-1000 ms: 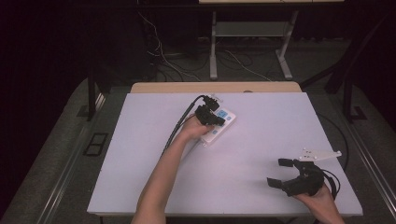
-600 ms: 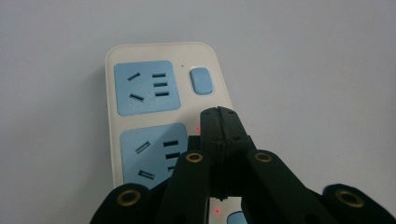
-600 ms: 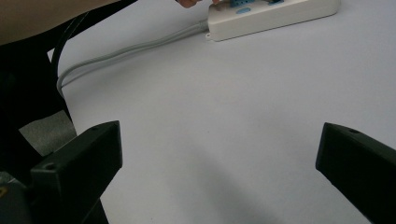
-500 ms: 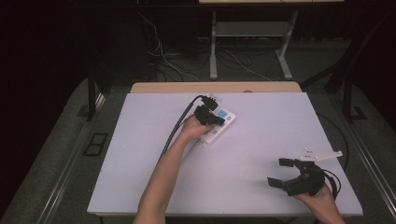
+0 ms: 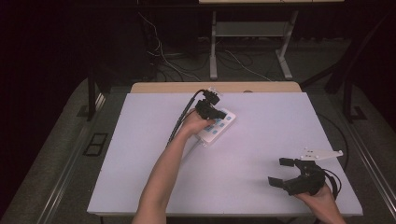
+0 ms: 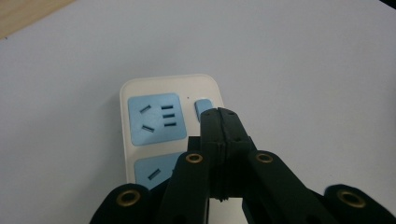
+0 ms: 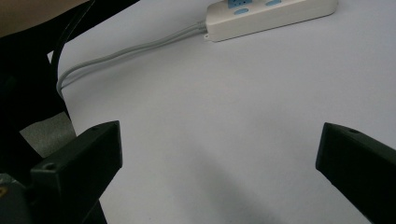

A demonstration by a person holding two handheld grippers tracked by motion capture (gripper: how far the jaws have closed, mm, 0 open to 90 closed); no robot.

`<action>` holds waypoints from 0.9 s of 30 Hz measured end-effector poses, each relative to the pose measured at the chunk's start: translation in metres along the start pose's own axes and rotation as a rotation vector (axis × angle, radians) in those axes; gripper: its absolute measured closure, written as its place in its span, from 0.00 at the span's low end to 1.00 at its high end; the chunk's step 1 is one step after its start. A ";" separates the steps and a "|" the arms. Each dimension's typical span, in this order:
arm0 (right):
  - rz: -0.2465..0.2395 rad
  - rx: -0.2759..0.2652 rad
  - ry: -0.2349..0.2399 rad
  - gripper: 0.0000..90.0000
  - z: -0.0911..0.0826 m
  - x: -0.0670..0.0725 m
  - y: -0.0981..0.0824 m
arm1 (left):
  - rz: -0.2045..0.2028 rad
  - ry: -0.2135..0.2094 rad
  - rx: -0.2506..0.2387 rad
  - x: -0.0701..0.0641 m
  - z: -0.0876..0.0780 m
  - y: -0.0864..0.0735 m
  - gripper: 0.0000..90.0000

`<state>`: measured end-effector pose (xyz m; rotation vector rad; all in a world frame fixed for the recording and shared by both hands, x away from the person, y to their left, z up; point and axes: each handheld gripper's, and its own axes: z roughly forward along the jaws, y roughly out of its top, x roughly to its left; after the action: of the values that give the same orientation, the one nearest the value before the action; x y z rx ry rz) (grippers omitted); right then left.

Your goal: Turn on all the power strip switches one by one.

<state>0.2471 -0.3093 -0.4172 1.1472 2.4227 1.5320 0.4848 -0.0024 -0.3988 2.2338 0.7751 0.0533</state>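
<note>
White plastic, rigid and light: the power strip (image 5: 216, 127) is lying mid-table as the left gripper (image 6: 219, 112), jaws together, is pressing its blue switch (image 6: 201, 105); right gripper (image 5: 286, 171) is waiting, jaws apart.

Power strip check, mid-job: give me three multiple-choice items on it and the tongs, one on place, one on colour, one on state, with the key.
1. Where do the left tongs stand over the power strip?
A. at the small blue switch
B. at the cord end
C. off the strip, on bare table

2. What colour are the socket faces?
A. red
B. light blue
C. black

3. How do the right tongs stand?
A. shut on the cord
B. shut on nothing
C. open, with nothing between the jaws

Key:
1 A, since the left gripper view shows the closed tips at the blue switch.
2 B, as both views of the strip show light blue panels on white.
3 C, because the right gripper view shows the jaws wide apart over bare table.
</note>
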 end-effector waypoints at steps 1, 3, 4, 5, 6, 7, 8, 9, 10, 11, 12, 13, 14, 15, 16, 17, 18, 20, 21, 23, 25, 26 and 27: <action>-0.001 -0.001 0.000 0.00 0.000 0.000 0.000 | 0.005 -0.002 0.001 0.000 -0.001 0.002 0.99; 0.001 -0.001 0.000 0.00 0.000 0.000 0.000 | 0.008 0.003 0.000 0.000 -0.002 0.004 0.99; 0.001 0.001 0.001 0.00 0.000 0.000 0.000 | 0.007 0.005 0.000 0.000 -0.002 0.006 0.99; 0.004 0.003 0.001 0.00 0.000 0.000 0.000 | 0.014 0.006 0.004 0.000 -0.002 0.007 0.99; 0.004 0.003 0.000 0.00 0.000 -0.001 0.000 | 0.016 0.007 0.003 0.000 -0.001 0.009 0.99; 0.004 0.003 0.001 0.00 0.000 -0.001 0.000 | 0.018 0.005 0.002 -0.001 -0.001 0.010 0.99; 0.005 0.002 0.000 0.00 0.000 -0.001 0.000 | 0.020 0.007 0.005 -0.001 -0.001 0.011 0.99; 0.005 0.002 0.001 0.00 0.000 -0.001 0.000 | 0.021 0.006 0.008 -0.001 0.000 0.012 0.99; 0.005 0.002 0.001 0.00 0.000 -0.001 0.000 | 0.023 0.006 0.010 0.000 0.000 0.013 0.99; 0.005 0.002 0.001 0.00 0.000 -0.001 0.000 | 0.020 0.006 0.004 -0.001 0.001 0.014 0.99; 0.004 0.002 0.001 0.00 0.000 -0.001 0.000 | 0.021 0.006 0.006 0.000 0.001 0.015 0.99; 0.003 0.000 0.001 0.00 0.000 -0.001 0.000 | 0.020 0.007 0.003 0.000 0.002 0.016 0.99; 0.004 -0.001 0.001 0.00 0.000 -0.001 0.000 | 0.024 0.009 0.005 0.000 0.003 0.017 0.99; 0.004 -0.001 0.001 0.00 0.000 -0.001 0.000 | 0.022 0.009 0.004 0.000 0.004 0.018 0.99; 0.004 -0.002 0.001 0.00 0.000 -0.001 0.000 | 0.024 0.008 0.005 0.000 0.005 0.018 0.99; 0.004 -0.002 0.001 0.00 0.000 -0.001 0.000 | 0.019 0.005 0.004 0.000 0.006 0.019 0.99; 0.005 -0.002 0.001 0.00 0.000 -0.001 0.000 | 0.017 0.004 0.002 0.000 0.007 0.019 0.99; 0.005 -0.003 0.000 0.00 0.000 -0.001 0.000 | 0.015 0.006 0.003 0.000 0.010 0.019 0.99; 0.004 -0.002 0.001 0.00 0.000 -0.002 0.000 | 0.018 0.009 0.010 0.000 0.011 0.019 0.99; 0.005 0.000 0.002 0.00 0.000 -0.002 0.001 | 0.016 0.017 0.013 0.000 0.014 0.018 0.99; 0.005 0.001 0.002 0.00 0.000 -0.002 0.001 | 0.003 0.014 0.010 0.001 0.017 0.017 0.99; 0.004 0.001 0.002 0.00 0.000 -0.002 0.001 | 0.003 0.014 0.008 0.002 0.019 0.016 0.99; 0.004 0.002 0.002 0.00 0.001 -0.002 0.001 | -0.002 0.013 0.008 0.001 0.021 0.016 0.99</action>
<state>0.2489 -0.3096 -0.4174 1.1530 2.4255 1.5323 0.4997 -0.0237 -0.4036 2.2426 0.7862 0.0640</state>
